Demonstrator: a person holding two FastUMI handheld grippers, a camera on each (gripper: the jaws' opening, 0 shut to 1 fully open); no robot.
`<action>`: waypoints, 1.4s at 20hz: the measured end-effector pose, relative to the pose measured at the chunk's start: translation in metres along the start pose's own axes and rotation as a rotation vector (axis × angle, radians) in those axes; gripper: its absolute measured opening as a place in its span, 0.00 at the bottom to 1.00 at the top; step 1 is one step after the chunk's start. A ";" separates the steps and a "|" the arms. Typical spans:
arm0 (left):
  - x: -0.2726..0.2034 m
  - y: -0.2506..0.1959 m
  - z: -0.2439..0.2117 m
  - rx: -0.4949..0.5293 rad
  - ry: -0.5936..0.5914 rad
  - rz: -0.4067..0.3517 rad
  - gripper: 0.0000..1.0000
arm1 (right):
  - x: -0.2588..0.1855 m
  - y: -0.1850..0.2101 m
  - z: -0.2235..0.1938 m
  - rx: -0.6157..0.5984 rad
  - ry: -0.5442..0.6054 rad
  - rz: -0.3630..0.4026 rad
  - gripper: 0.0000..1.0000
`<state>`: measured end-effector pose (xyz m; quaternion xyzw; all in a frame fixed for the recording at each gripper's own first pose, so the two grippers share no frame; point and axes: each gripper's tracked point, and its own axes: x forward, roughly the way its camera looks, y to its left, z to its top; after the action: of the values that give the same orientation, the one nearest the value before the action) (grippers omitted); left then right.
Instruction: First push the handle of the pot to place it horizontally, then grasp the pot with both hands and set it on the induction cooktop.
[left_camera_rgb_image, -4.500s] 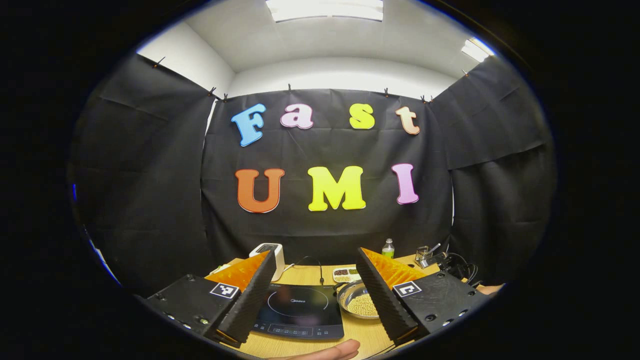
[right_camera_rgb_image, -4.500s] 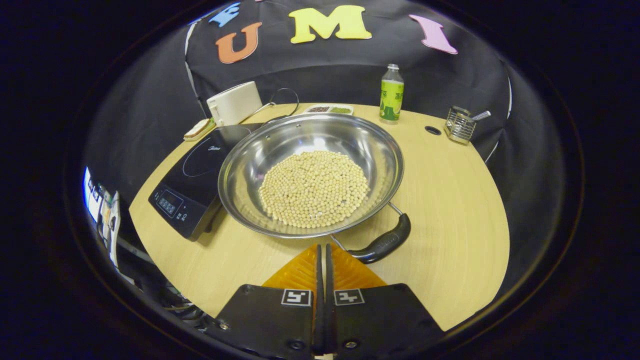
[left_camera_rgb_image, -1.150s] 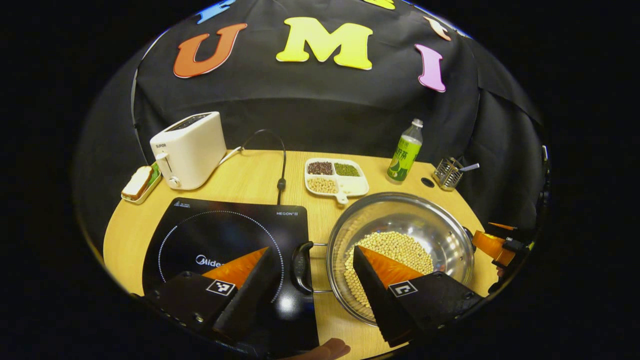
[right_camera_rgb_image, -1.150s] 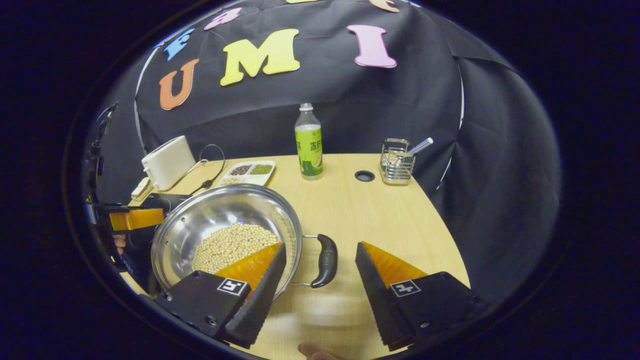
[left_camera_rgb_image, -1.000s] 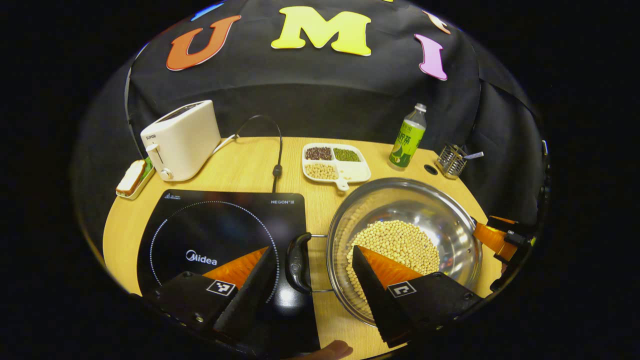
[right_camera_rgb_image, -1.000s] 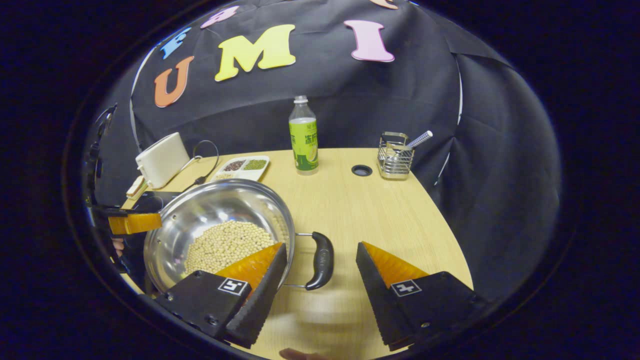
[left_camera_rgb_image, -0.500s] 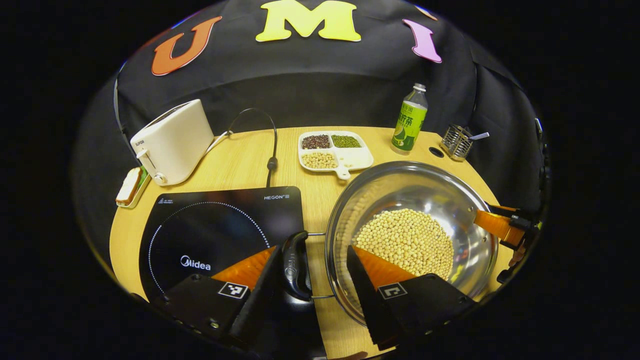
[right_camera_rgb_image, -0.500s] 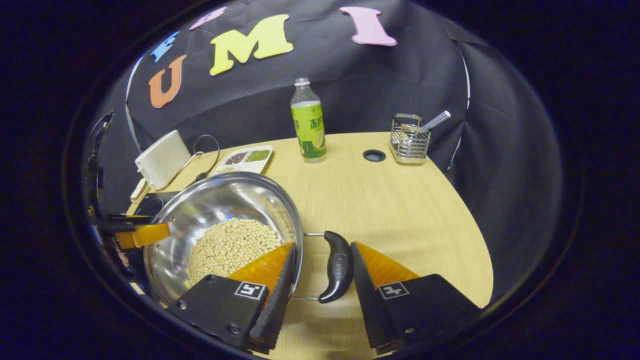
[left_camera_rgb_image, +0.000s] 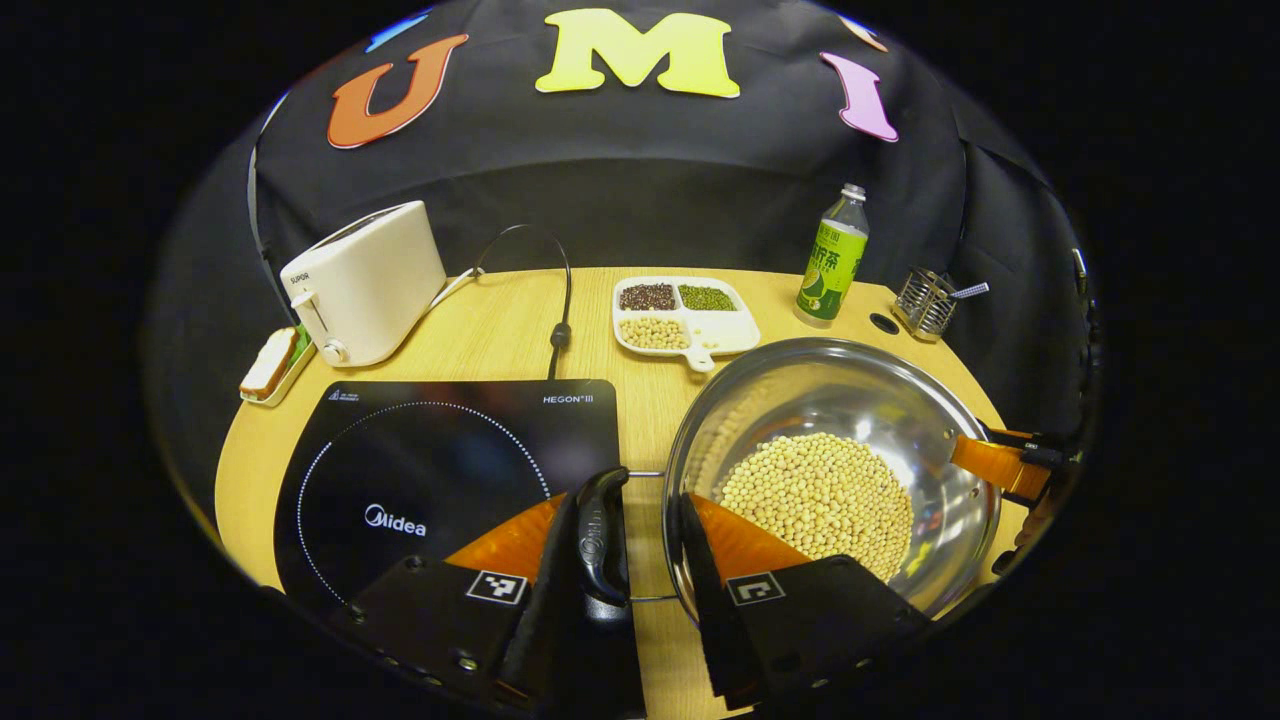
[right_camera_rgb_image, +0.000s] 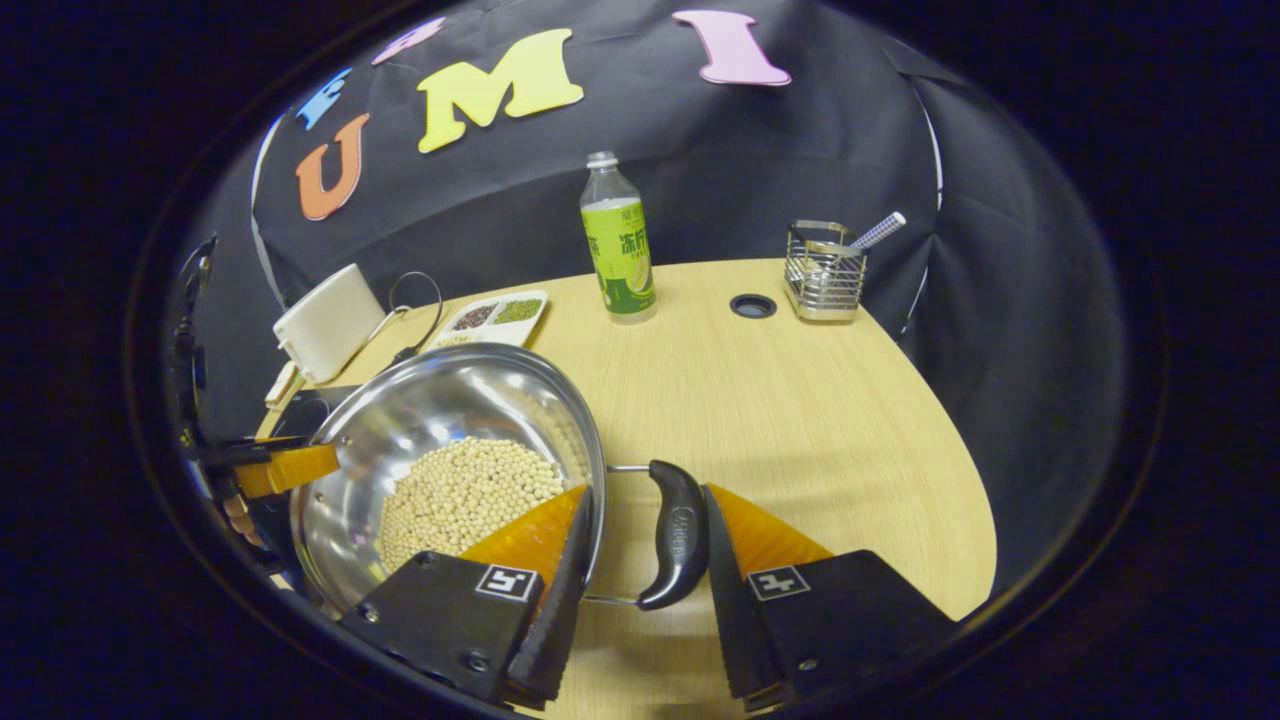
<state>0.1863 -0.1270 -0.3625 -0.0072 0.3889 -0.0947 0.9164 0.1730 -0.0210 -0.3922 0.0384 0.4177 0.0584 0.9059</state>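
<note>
Left gripper view: left gripper (left_camera_rgb_image: 617, 560) has narrowed around pot (left_camera_rgb_image: 830, 470) handle (left_camera_rgb_image: 598, 535).

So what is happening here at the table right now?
A person holds a hand-held gripper in each hand at a steel pot of beans. The left hand-held gripper straddles the pot's left handle, the right hand-held gripper its right handle; whether the fingers already press is unclear. The pot stands on the table, beside the cooktop, not yet on it.
</note>
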 end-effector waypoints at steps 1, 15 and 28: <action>0.000 -0.001 0.000 0.010 -0.012 0.008 0.56 | -0.003 -0.002 -0.001 -0.008 -0.003 -0.004 0.61; -0.072 -0.035 0.040 0.070 -0.195 -0.047 0.56 | -0.098 -0.017 0.036 0.009 -0.104 -0.065 0.60; -0.116 0.033 0.077 0.048 -0.259 -0.049 0.56 | -0.131 0.065 0.075 0.002 -0.139 -0.062 0.61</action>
<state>0.1679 -0.0780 -0.2290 -0.0069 0.2646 -0.1245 0.9563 0.1404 0.0236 -0.2374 0.0303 0.3549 0.0271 0.9340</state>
